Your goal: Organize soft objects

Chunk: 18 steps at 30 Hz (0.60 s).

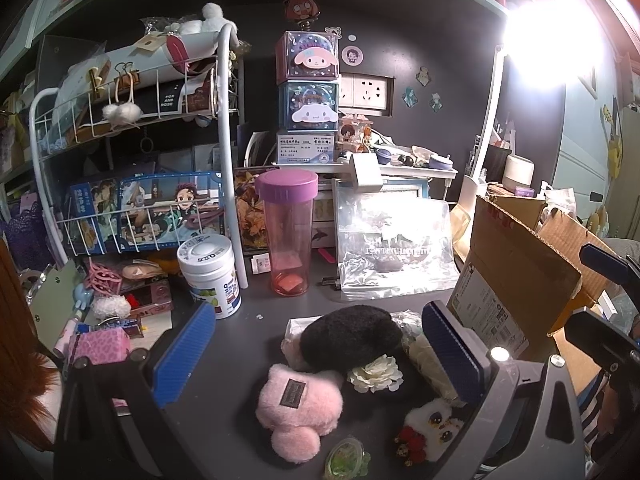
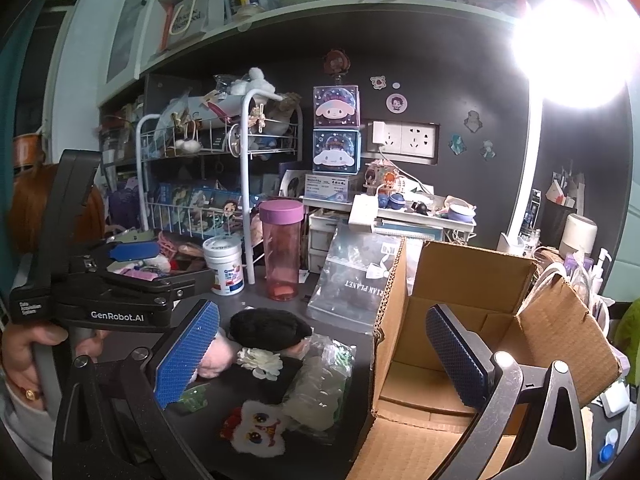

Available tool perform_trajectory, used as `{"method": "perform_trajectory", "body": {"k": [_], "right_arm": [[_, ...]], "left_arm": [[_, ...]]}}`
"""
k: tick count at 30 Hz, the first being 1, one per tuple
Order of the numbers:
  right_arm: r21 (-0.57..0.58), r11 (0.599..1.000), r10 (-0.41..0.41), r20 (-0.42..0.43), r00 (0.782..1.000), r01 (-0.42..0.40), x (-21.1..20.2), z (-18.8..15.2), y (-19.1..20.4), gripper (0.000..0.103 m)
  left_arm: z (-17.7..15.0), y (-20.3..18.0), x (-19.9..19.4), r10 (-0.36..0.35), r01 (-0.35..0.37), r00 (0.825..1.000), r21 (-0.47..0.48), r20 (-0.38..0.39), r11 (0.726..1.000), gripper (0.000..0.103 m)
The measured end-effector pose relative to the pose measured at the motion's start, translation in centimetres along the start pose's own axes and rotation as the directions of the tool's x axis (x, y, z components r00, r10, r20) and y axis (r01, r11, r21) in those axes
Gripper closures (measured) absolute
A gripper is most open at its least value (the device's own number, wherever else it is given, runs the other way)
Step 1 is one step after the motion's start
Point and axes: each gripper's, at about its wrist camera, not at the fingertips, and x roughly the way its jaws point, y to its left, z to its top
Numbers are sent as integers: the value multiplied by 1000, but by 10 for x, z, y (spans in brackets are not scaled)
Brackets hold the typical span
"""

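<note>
Hovering over the dark desk (image 1: 240,320), your left gripper (image 1: 320,356) has its 2 blue pads spread wide with nothing between them. Just ahead of those pads lies the cluster of soft things: a pink plush pouch (image 1: 298,404) nearest the tool, a black fluffy pouch (image 1: 352,338) beyond it, and a white fabric flower (image 1: 376,374) touching both. Toward the right pad sits a white lion-face plush (image 1: 434,430) with red trim, beside a crinkled clear bag (image 2: 324,384) of pale items.

Your right gripper (image 2: 324,360) is also wide open and empty. Its right pad hangs over the open cardboard box (image 2: 460,280), whose flaps stand up; what shows of the box floor is bare brown card. Its left pad is above the pink pouch's edge.

Farther ahead of both tools stands a pink translucent bottle (image 1: 289,236) with a purple lid, upright, with something small and reddish at its bottom. Left of it is a white lidded tub (image 1: 212,274), closed. A flat clear zip bag (image 1: 394,248) leans behind the soft pile, contents unclear. A white wire rack (image 1: 132,184) at far left holds illustrated boxes on its lower tier and papers and clips above. 2 character boxes (image 1: 308,84) are stacked at the back wall.
</note>
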Motion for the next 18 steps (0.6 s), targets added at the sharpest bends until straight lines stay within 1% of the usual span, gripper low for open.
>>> {"method": "perform_trajectory", "body": {"k": [11,13,18], "right_arm": [[-4,1000,9,4,1000,-9,0,1,4,0],[-4,1000,8,4,1000,-8,0,1,5,0],[-5,1000,9,4,1000,-9,0,1,6,0]], "left_arm": [[-3,0,2,-1,1,1000,-1,3,1000,0],[-5,8,0,-1,1,1000,-2,4,1000,1],[-5,10,-1,-1,1,1000,-1,4,1000,1]]}}
